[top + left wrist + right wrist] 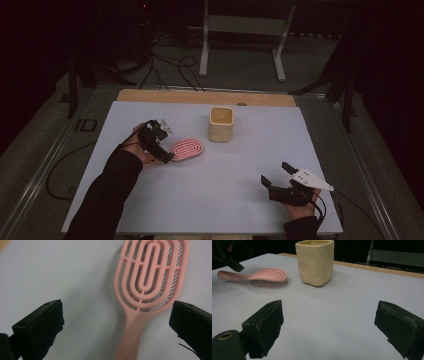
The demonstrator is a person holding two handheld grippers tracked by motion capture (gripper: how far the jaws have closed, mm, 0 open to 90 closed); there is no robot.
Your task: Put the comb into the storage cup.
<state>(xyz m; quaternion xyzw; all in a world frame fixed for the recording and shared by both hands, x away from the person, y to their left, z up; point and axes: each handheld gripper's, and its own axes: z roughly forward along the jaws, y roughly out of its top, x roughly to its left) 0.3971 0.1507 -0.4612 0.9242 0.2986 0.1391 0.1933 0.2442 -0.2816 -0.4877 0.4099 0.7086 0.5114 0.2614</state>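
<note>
A pink vented hairbrush (186, 149) lies flat on the pale table cover, left of centre, bristles down. Its handle points toward my left gripper (166, 156), which hovers just over it. In the left gripper view the brush (147, 287) runs up between the two wide-apart jaws, and the left gripper (117, 322) is open with the handle between them, not clamped. A cream square cup (221, 124) stands upright right of the brush, also seen as the cup (315, 261) in the right gripper view. My right gripper (276, 176) rests open near the front right, holding nothing.
The pale cover (250, 165) spans the table, with a strip of bare wood (200, 96) at the far edge. Beyond it are cables on the floor (165, 70) and a white frame's legs (242, 40).
</note>
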